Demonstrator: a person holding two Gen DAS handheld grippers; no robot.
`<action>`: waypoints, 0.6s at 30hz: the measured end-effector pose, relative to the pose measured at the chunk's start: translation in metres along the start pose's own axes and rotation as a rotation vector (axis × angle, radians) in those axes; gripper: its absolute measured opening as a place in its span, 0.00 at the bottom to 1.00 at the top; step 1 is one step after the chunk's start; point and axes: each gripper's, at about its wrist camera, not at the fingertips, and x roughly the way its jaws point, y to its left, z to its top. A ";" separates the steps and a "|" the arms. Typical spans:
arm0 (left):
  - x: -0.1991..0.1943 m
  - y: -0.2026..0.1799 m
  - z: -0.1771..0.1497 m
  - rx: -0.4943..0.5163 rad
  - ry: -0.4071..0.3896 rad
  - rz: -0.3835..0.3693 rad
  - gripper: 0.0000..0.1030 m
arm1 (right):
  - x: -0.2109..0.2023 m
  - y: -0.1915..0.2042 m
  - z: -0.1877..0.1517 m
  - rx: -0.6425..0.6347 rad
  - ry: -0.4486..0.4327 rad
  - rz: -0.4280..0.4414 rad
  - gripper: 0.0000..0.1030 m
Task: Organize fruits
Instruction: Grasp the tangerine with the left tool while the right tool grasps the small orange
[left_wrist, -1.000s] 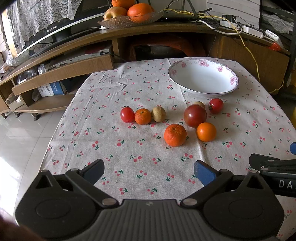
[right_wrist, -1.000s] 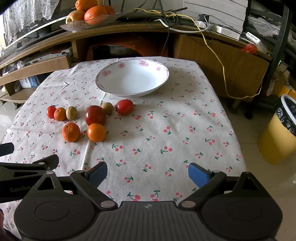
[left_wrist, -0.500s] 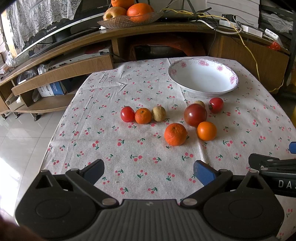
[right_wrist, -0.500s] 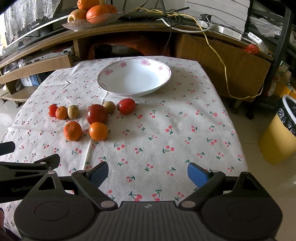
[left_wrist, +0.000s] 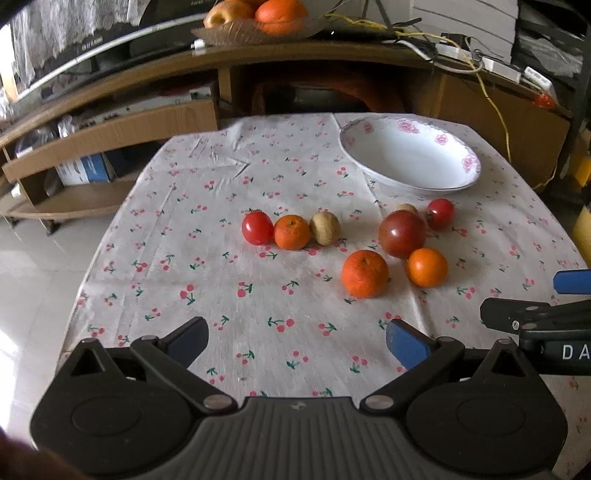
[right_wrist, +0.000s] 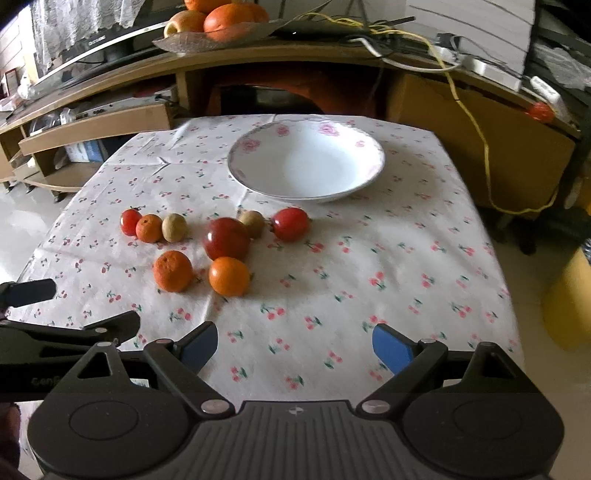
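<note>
Several fruits lie on a cherry-print tablecloth (left_wrist: 221, 295): a row of small tomato (left_wrist: 257, 228), small orange (left_wrist: 291, 232) and kiwi (left_wrist: 325, 228); to their right a dark red tomato (left_wrist: 402, 233), a second kiwi (right_wrist: 252, 222), a red tomato (right_wrist: 290, 223) and two oranges (left_wrist: 364, 273) (left_wrist: 426, 267). An empty white flowered bowl (right_wrist: 306, 159) stands behind them. My left gripper (left_wrist: 295, 341) is open over the near table edge. My right gripper (right_wrist: 295, 345) is open too, nearer the fruit, nothing between its fingers.
Behind the table stands a wooden TV cabinet (left_wrist: 314, 55) with a glass dish of fruit (right_wrist: 218, 22) and yellow cables (right_wrist: 472, 107). A yellow bin (right_wrist: 569, 306) is on the floor to the right. Tiled floor (left_wrist: 33, 266) lies left of the table.
The right gripper has moved forward and left toward the fruit; the table looms larger in its view. The left gripper has crept forward slightly. Both stay open, and no fruit has moved.
</note>
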 end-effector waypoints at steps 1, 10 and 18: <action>0.004 0.001 0.000 -0.003 0.011 -0.005 1.00 | 0.004 0.002 0.001 -0.007 0.008 0.002 0.86; 0.015 0.002 0.006 -0.004 0.043 0.004 0.95 | 0.016 0.008 0.008 -0.026 0.023 0.027 0.83; 0.008 -0.005 0.016 0.043 0.039 0.030 0.94 | 0.012 0.003 0.013 -0.021 0.005 0.041 0.83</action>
